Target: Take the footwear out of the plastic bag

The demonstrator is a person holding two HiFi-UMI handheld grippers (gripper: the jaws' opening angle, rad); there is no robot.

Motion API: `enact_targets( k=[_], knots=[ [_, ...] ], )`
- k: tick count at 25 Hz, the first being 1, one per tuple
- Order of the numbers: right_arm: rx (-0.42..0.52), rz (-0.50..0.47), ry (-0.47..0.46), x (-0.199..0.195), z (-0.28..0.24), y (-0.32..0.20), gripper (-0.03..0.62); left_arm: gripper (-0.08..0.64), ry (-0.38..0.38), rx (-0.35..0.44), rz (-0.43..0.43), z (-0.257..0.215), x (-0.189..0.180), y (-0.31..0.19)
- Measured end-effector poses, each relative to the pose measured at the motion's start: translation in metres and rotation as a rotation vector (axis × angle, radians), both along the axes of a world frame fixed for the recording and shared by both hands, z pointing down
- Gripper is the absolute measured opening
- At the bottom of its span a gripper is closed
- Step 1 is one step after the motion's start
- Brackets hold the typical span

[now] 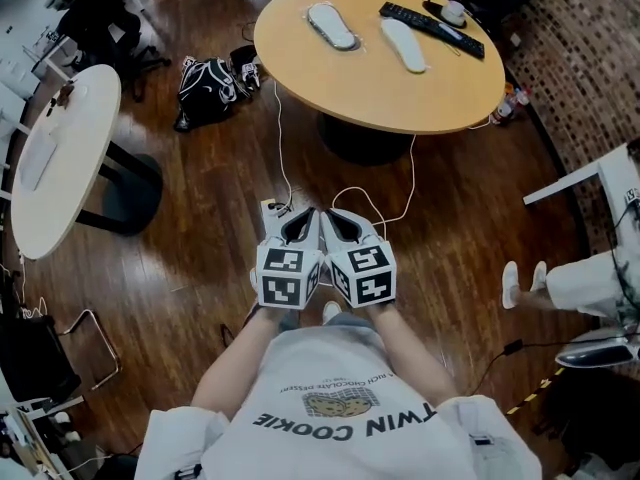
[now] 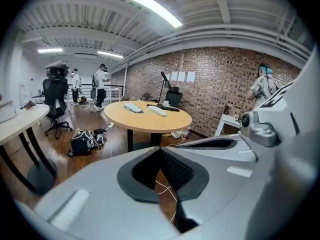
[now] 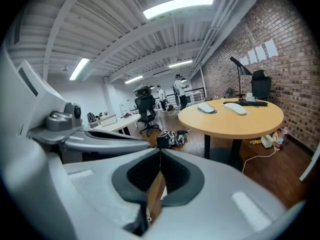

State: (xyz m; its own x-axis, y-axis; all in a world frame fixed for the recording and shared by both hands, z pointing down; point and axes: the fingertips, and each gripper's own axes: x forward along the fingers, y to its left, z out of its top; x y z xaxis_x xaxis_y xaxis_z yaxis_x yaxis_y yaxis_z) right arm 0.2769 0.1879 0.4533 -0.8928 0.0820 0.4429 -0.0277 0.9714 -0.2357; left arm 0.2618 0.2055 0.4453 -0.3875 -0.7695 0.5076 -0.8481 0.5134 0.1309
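Observation:
Two pale flat pieces of footwear lie on the round wooden table point(image 1: 380, 93), far ahead of me. The left piece point(image 1: 332, 25) sits in a clear plastic bag; the right piece point(image 1: 404, 44) lies beside it. Both also show in the left gripper view, left piece point(image 2: 133, 107) and right piece point(image 2: 157, 110), and in the right gripper view, left piece point(image 3: 206, 108) and right piece point(image 3: 235, 108). My left gripper point(image 1: 300, 218) and right gripper point(image 1: 340, 218) are side by side close to my body, above the floor. Both are shut and hold nothing.
A black keyboard point(image 1: 430, 26) and a white mouse point(image 1: 453, 12) lie at the table's back. A black bag point(image 1: 207, 88) and white cables point(image 1: 285, 158) are on the wooden floor. A white table point(image 1: 60, 148) stands left. A person's legs point(image 1: 575, 280) show at right.

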Motion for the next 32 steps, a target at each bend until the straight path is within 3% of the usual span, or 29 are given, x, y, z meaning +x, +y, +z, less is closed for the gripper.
enact_targets(
  k=[6, 20, 25, 32],
  knots=[
    [0.027, 0.045, 0.02, -0.058, 0.011, -0.007, 0.002, 0.002, 0.018, 0.022, 0.042, 0.011, -0.058, -0.008],
    [0.056, 0.266, 0.058, -0.236, 0.002, 0.009, 0.002, 0.002, 0.067, 0.053, 0.252, 0.004, -0.245, 0.006],
    [0.07, 0.315, 0.08, -0.267, 0.002, 0.015, 0.002, 0.002, 0.082, 0.065, 0.301, 0.004, -0.28, 0.011],
    [0.075, 0.396, 0.077, -0.29, 0.001, -0.008, 0.002, 0.002, 0.096, 0.081, 0.386, 0.005, -0.3, -0.014]
  ],
)
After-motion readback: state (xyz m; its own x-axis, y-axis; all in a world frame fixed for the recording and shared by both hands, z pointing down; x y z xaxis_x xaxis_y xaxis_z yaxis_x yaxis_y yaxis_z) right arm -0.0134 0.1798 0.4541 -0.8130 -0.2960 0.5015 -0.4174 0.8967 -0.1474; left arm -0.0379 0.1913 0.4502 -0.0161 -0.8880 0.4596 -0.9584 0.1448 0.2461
